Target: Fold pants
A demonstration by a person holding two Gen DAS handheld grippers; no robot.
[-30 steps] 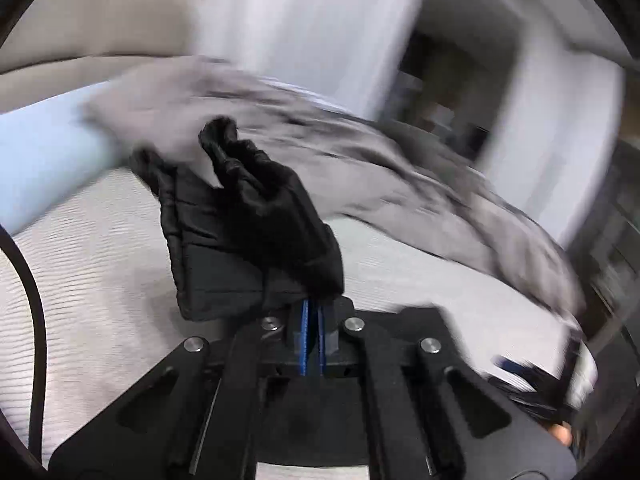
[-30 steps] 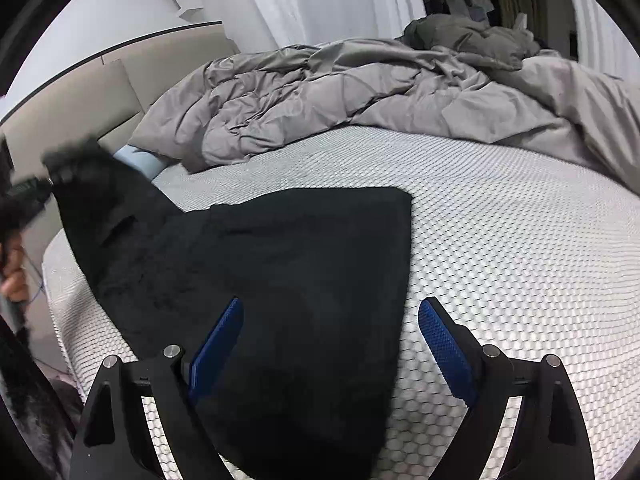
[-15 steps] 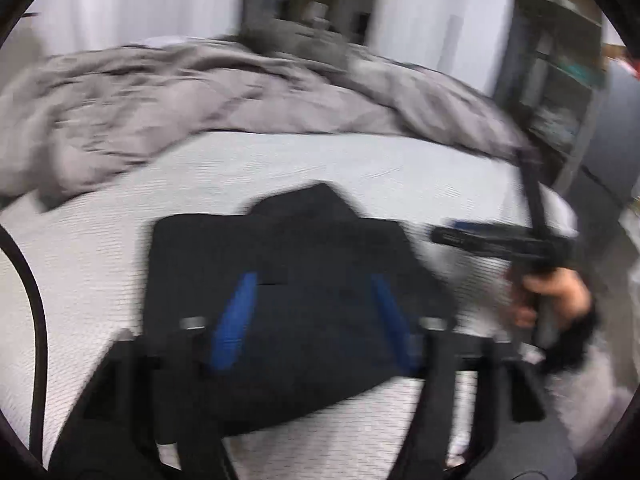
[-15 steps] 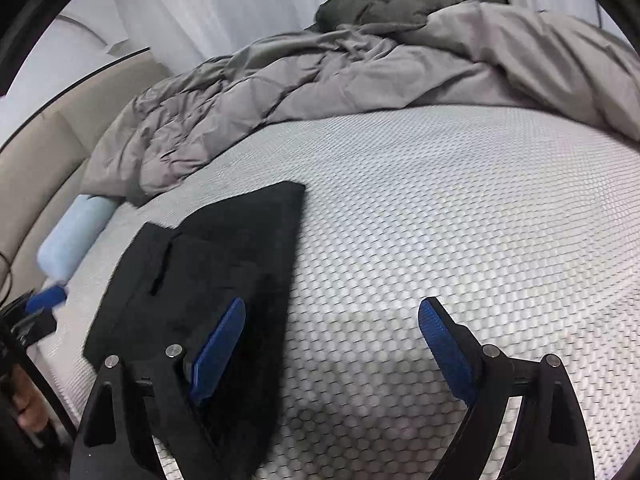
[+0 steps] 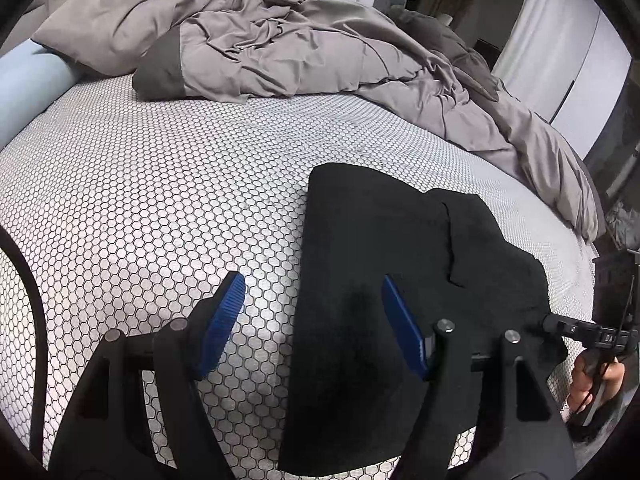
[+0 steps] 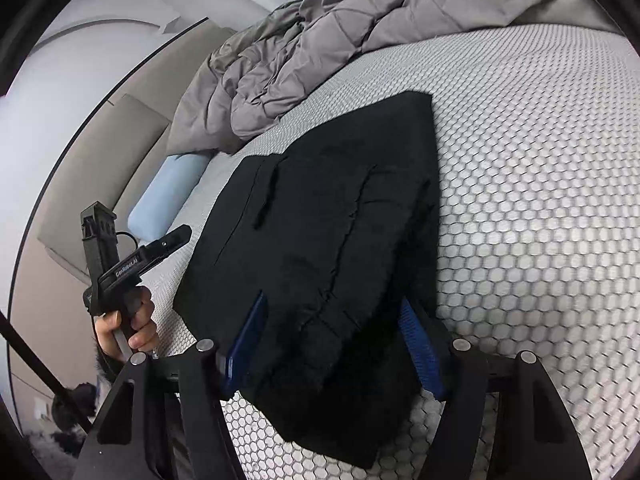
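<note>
Black pants (image 5: 384, 280) lie folded on a honeycomb-patterned mattress (image 5: 160, 200), filling the lower right of the left wrist view. The left gripper (image 5: 314, 322) hovers wide open and empty, straddling their left edge. In the right wrist view, the right gripper (image 6: 336, 350) gapes around the pants' near end (image 6: 332, 248), pads unclosed. A gray duvet (image 5: 300, 40) is heaped along the top.

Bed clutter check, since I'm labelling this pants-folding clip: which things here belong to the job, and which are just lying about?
Part of the job:
- black pants, lying folded on the mattress
- left hand-held gripper, open
- right hand-held gripper, open around the pants' near edge

Just lying about:
- rumpled grey duvet
- light blue bolster
</note>
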